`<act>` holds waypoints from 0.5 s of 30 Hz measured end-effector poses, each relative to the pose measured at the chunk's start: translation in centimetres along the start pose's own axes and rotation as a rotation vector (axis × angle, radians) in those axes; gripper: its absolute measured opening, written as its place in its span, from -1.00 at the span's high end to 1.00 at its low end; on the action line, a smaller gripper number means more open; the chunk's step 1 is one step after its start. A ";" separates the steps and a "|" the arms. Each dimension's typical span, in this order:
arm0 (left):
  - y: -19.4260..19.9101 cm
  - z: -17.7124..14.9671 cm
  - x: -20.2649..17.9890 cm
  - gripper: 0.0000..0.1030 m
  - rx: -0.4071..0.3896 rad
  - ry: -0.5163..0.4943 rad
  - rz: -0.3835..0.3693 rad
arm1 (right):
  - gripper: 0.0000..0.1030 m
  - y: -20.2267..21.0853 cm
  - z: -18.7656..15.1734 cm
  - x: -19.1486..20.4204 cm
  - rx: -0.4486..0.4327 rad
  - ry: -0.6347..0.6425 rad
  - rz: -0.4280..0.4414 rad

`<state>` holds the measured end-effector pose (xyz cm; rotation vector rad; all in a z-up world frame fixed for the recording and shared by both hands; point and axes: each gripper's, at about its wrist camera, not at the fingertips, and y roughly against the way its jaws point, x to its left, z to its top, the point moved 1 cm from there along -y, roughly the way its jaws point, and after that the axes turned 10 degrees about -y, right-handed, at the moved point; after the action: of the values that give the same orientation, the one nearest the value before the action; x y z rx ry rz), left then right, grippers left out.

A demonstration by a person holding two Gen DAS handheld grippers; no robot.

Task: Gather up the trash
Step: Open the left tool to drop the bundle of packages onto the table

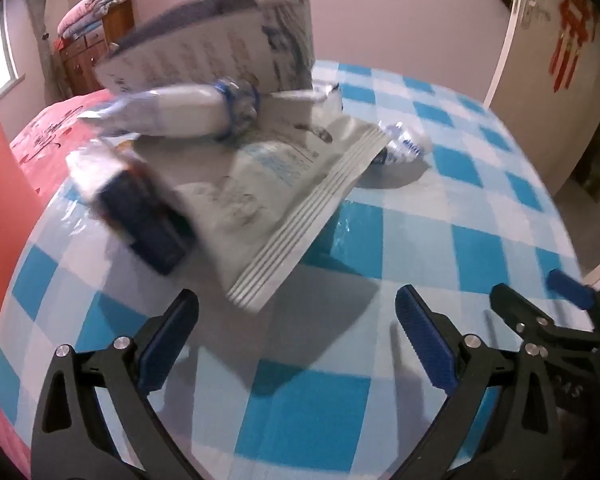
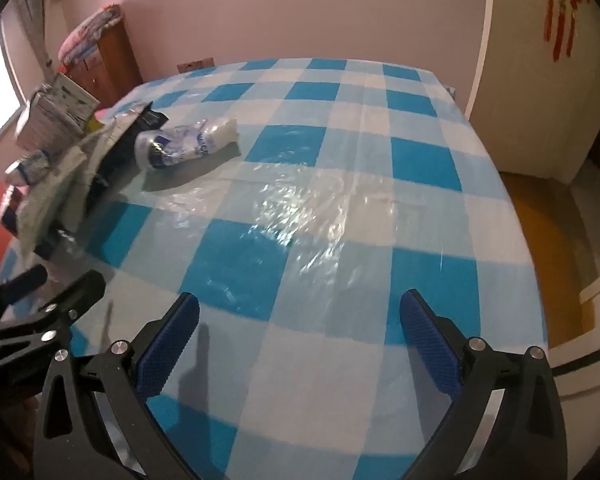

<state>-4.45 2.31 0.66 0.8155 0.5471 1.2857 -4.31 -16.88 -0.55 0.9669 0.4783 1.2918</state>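
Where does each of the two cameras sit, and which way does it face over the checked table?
Left wrist: on the left gripper, angled down at the trash pile; own open fingers show, with the right gripper at right.
Right wrist: on the right gripper, angled down at the checked table; own open fingers show, with the left gripper at left.
Shared: table, pile, crushed bottle, door.

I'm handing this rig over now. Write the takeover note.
Left gripper: open, empty, facing the pile.
Right gripper: open, empty, over bare blue-and-white checked tablecloth.
Trash: large white foil pouch, dark blue box, white plastic bottle, grey-white carton, crumpled clear bottle lying apart.
Done: nothing is held.
Left: every piece; no bin in view.
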 end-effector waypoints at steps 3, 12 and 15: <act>2.8 -0.7 0.5 -0.92 -0.067 -0.012 0.009 | -0.92 1.6 0.0 0.3 -0.047 0.001 0.005; 9.7 -0.1 2.5 -0.92 -0.205 -0.047 0.091 | -0.92 8.9 0.6 2.8 -0.254 0.049 0.026; 12.0 -0.2 3.6 -0.92 -0.250 -0.040 0.120 | -0.92 11.4 0.4 4.2 -0.325 0.086 0.035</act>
<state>-11.24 6.68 10.26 0.6712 0.3006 1.4119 -9.58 -13.28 9.77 0.6528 0.3051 1.3955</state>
